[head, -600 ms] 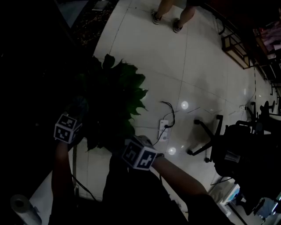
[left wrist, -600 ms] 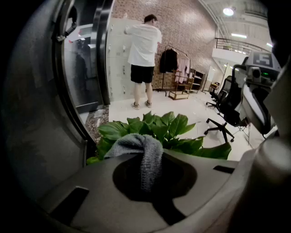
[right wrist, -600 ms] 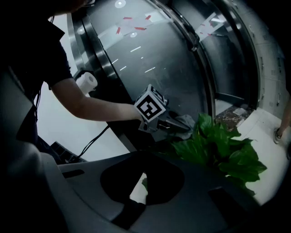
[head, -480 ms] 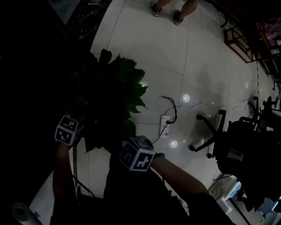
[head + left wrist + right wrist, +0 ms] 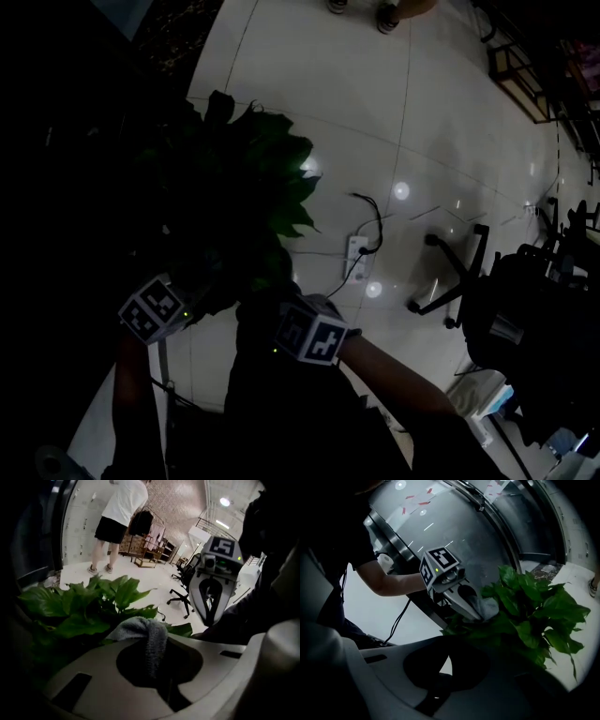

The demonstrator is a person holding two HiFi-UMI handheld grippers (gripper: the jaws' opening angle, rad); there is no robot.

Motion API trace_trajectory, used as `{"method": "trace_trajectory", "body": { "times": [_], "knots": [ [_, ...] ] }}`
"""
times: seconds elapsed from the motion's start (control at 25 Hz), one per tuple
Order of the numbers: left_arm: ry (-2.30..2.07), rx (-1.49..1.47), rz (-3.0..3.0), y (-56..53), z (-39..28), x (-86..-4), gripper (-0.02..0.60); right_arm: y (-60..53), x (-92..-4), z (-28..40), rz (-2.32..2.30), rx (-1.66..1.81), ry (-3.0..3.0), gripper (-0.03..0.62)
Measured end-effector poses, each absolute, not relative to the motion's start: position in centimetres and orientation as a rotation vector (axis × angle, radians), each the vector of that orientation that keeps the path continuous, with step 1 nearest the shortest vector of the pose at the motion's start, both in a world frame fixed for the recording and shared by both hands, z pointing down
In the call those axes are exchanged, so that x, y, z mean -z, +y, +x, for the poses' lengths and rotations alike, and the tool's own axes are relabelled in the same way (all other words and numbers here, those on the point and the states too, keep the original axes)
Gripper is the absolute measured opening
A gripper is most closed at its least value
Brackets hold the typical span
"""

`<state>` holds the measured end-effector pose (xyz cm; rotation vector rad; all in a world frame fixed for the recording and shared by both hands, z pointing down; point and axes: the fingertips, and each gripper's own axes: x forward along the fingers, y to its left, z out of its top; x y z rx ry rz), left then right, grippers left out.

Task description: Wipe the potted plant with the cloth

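Note:
The potted plant (image 5: pixel 248 192) stands in front of me, its green leaves (image 5: pixel 93 606) spreading over the white floor. My left gripper (image 5: pixel 161 639) is shut on a grey cloth (image 5: pixel 143 630) that bunches over the jaw tips against the leaves. In the right gripper view the left gripper (image 5: pixel 480 616) presses that cloth (image 5: pixel 490 605) into the plant's (image 5: pixel 534 616) near side. My right gripper (image 5: pixel 487 641) sits low beside the foliage; its jaws look shut and I see nothing between them. From the left gripper view the right gripper (image 5: pixel 210 622) tapers to a closed point. In the head view only the marker cubes (image 5: pixel 150 309) (image 5: pixel 314 336) show.
A power strip with a black cable (image 5: pixel 354 258) lies on the tiles right of the plant. An office chair base (image 5: pixel 450 281) and a dark chair (image 5: pixel 534 328) stand further right. A person (image 5: pixel 119 513) stands beyond the plant. A curved glass wall (image 5: pixel 464 522) rises behind it.
Both marker cubes have dropped lower in the head view, the left one most, drawing back from the plant. The plant and floor have slid up the picture.

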<state>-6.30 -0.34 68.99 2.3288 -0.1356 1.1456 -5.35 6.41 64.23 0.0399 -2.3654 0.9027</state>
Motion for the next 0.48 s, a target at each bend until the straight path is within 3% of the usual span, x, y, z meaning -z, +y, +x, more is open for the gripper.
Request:
{"method": "trace_trajectory", "body": {
  "times": [0.2,0.36,0.48],
  "knots": [
    [-0.645,-0.909,2.36,-8.9,-11.0,-64.6,0.025,4.6,-62.2,-5.8,0.1,-0.835,-2.405,-0.008],
    [-1.051,-1.028,2.177,-13.4,-19.3,-67.6,0.025,4.1,-62.2,-7.9,0.115,-0.778,-2.428,-0.008],
    [-1.006,-1.115,2.089,-11.9,-20.8,-71.2,0.025,4.4,-63.4,-9.5,0.118,-0.786,-2.418,-0.008]
  ]
}}
